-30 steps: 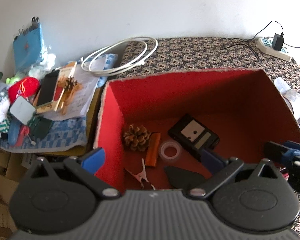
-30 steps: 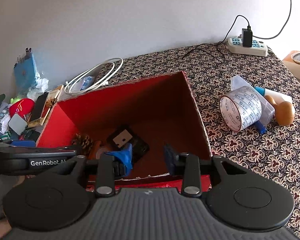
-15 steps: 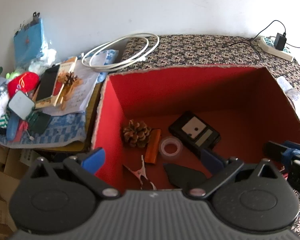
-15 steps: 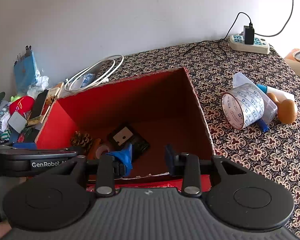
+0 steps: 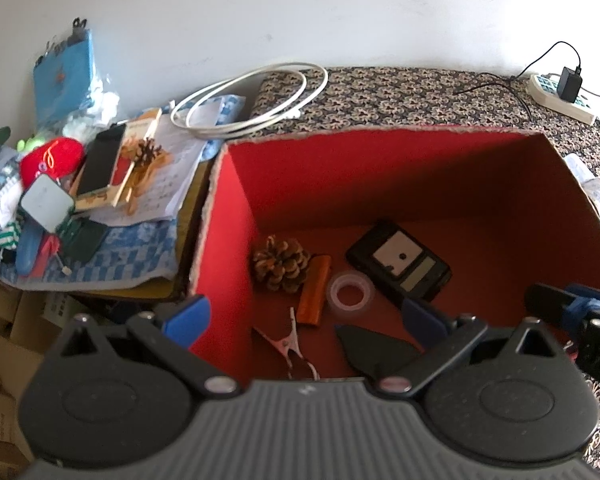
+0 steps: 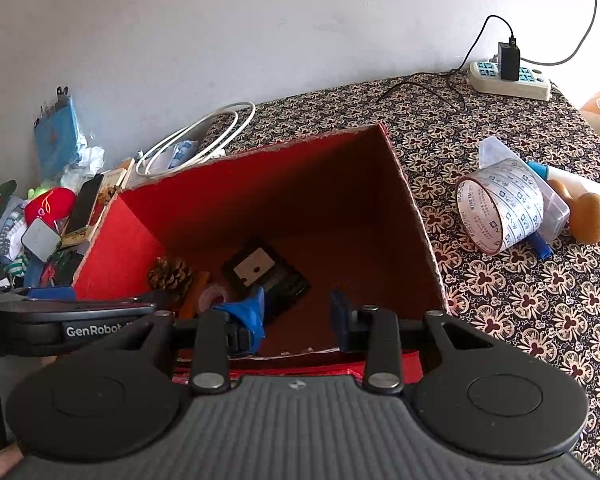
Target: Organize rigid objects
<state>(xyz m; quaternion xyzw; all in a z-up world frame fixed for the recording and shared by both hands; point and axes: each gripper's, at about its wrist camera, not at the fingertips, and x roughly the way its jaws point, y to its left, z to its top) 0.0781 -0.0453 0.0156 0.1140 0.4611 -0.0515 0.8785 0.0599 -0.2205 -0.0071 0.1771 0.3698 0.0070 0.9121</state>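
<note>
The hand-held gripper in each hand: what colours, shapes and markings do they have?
Both have a dark grey ribbed body with two round black discs, silver rivets and black linkage bars ending in blue pads. The left hand-held gripper and the right hand-held gripper look alike. White "GenRobot" lettering marks the left one's side, as the right wrist view shows.

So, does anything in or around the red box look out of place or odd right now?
Inside the red box nothing looks damaged; the items simply lie loose. Outside it, the big tape roll lies tipped on its side against a wooden piece on the patterned cloth, not yet boxed.
</note>
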